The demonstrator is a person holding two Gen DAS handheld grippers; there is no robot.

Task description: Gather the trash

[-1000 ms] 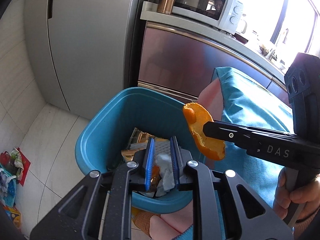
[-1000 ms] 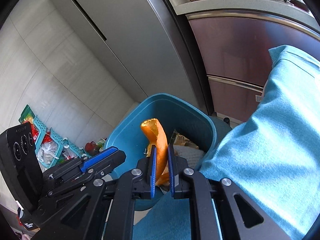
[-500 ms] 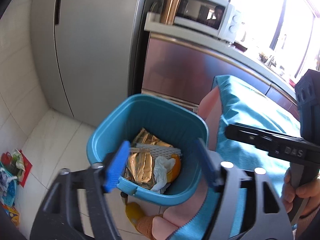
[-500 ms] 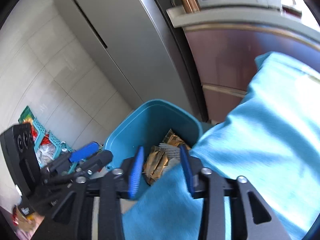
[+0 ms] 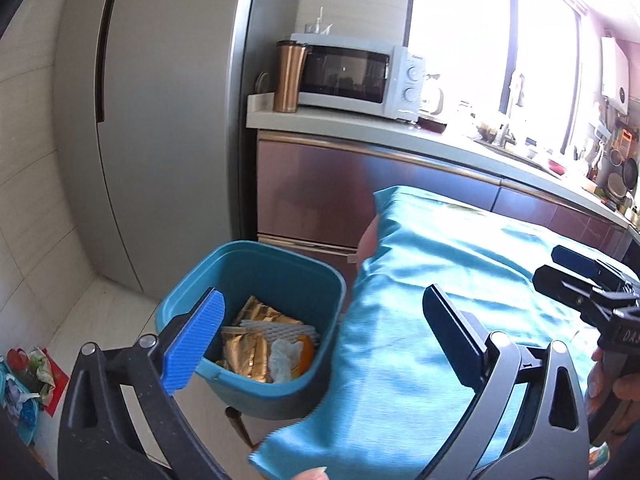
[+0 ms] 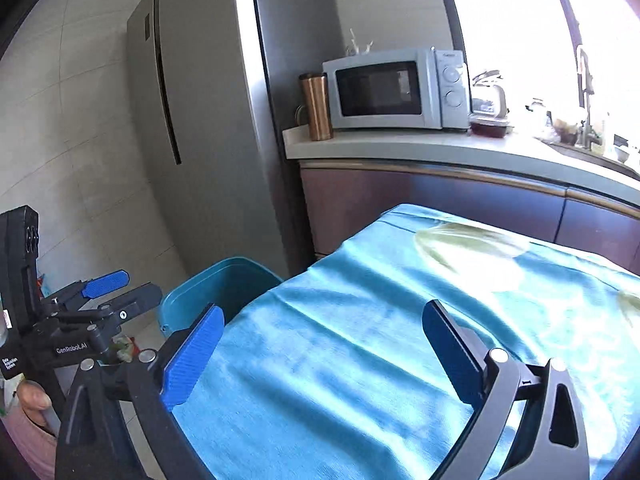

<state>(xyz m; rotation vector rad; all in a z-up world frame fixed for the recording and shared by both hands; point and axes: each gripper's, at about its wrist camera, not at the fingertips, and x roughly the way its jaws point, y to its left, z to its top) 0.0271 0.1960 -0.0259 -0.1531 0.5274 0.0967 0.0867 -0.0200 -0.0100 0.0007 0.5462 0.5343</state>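
Both peels are now in the bin [image 5: 256, 308], jaws just opened, left gripper [image 5: 320, 344] and right gripper [image 6: 320, 356] gaping empty. Snagging the cloth [image 6: 360, 340] could yank it off the bench.

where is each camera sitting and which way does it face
Left wrist: on the left gripper, looking down into the blue bin of trash; the person's hand shows bottom right.
Right wrist: on the right gripper, fingers wide apart, looking over the teal cloth toward the counter.
Shared: bin, cloth, microwave, fridge, each other's gripper.
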